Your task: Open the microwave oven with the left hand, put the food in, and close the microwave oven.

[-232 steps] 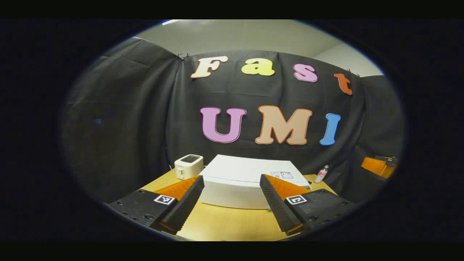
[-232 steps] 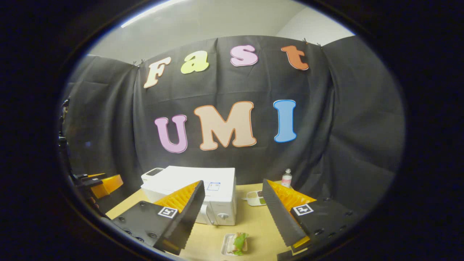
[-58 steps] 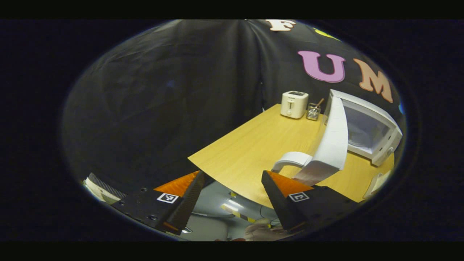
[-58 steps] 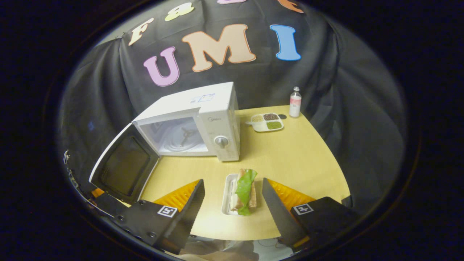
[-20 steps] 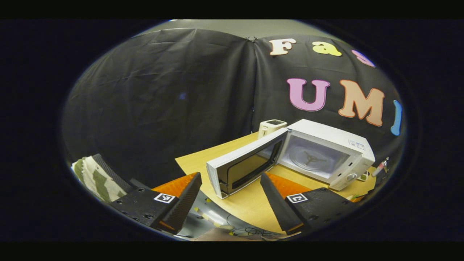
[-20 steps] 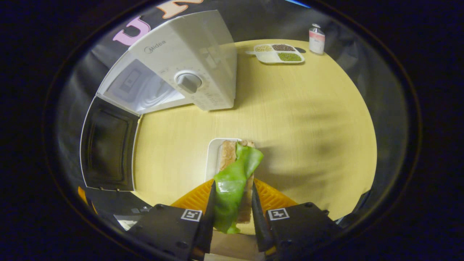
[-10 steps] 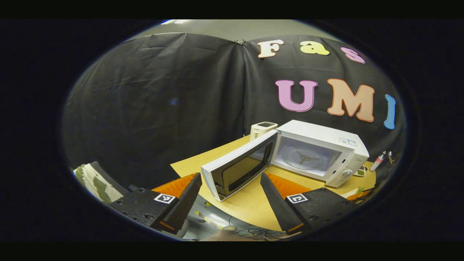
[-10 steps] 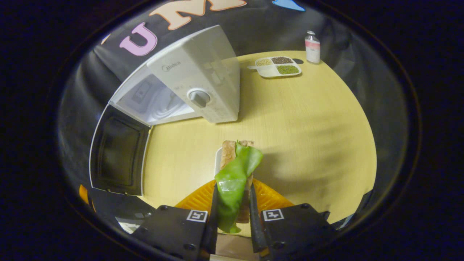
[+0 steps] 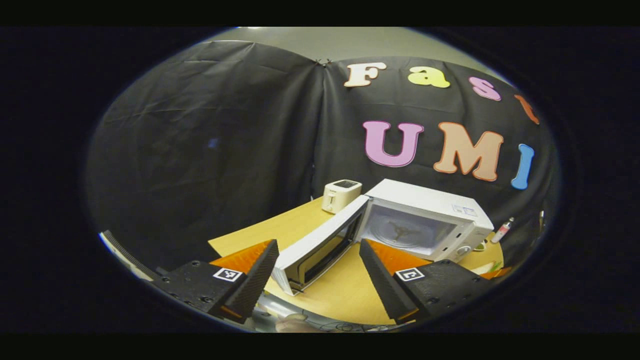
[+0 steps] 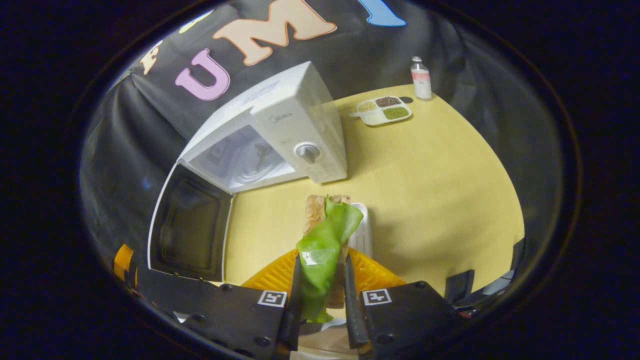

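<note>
Right gripper (image 10: 320,295) clamping sandwich (image 10: 325,240), its lower end hidden, left gripper (image 9: 317,280) released

Light wooden table (image 10: 430,165) with a rounded front edge. On it: white microwave (image 10: 295,135), door (image 10: 190,227) swung open past the table's edge. Small white tray (image 10: 362,231) just in front of the microwave. Divided dish (image 10: 384,110) of grains behind the microwave's dial side, small bottle (image 10: 421,78) just beyond the dish. White toaster (image 9: 340,195) behind the microwave's hinge side.
</note>
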The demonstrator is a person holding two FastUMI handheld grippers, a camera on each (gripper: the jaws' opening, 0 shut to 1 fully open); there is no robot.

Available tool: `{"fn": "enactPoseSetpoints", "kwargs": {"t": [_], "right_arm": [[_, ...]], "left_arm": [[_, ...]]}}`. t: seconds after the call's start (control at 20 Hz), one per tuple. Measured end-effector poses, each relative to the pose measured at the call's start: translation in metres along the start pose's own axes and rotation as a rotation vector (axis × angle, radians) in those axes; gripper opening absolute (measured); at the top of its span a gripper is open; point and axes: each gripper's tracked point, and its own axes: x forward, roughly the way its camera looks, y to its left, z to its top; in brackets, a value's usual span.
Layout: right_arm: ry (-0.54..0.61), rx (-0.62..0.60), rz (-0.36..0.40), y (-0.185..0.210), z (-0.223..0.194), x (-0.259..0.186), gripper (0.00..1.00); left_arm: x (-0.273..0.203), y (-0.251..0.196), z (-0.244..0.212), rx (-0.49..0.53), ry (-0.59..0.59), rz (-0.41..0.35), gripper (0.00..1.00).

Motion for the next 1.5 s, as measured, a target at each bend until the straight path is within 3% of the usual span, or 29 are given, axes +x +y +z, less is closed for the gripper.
{"fn": "enactPoseSetpoints", "kwargs": {"t": [0.1,0.15,0.2,0.35,0.4,0.45,0.5,0.55,0.75,1.05,1.1,1.5], "right_arm": [[-0.042,0.045,0.031,0.033,-0.006,-0.001,0.41],[-0.07,0.066,0.056,0.052,-0.007,0.0,0.34],[-0.093,0.087,0.082,0.07,-0.008,0.003,0.41],[-0.133,0.154,0.155,0.121,-0.013,0.018,0.4],[-0.146,0.183,0.175,0.136,-0.014,0.024,0.34],[-0.154,0.213,0.195,0.15,-0.016,0.03,0.4],[-0.158,0.243,0.219,0.163,-0.017,0.037,0.4],[-0.158,0.281,0.244,0.177,-0.017,0.044,0.34],[-0.197,0.412,0.335,0.221,-0.002,0.063,0.33],[-0.298,0.474,0.31,0.239,0.041,0.12,0.32],[-0.319,0.483,0.307,0.239,0.049,0.13,0.4],[-0.393,0.425,0.177,0.204,0.073,0.196,0.4]], "left_arm": [[0.015,0.012,0.009,0.037,-0.006,-0.05,0.95],[0.022,0.016,0.014,0.048,-0.015,-0.08,0.97],[0.031,0.021,0.016,0.062,-0.009,-0.106,0.96],[0.048,0.044,0.023,0.085,-0.022,-0.142,0.95],[0.052,0.05,0.026,0.085,-0.029,-0.154,0.95],[0.055,0.057,0.028,0.088,-0.035,-0.162,0.95],[0.06,0.066,0.03,0.094,-0.04,-0.167,0.95],[0.066,0.074,0.03,0.101,-0.041,-0.17,0.93],[0.085,0.096,0.024,0.12,-0.015,-0.188,0.96],[0.109,0.116,0.011,0.106,0.032,-0.188,0.95],[0.113,0.119,0.009,0.109,0.039,-0.184,0.93],[0.136,0.129,-0.008,0.067,0.114,-0.156,0.95]]}}
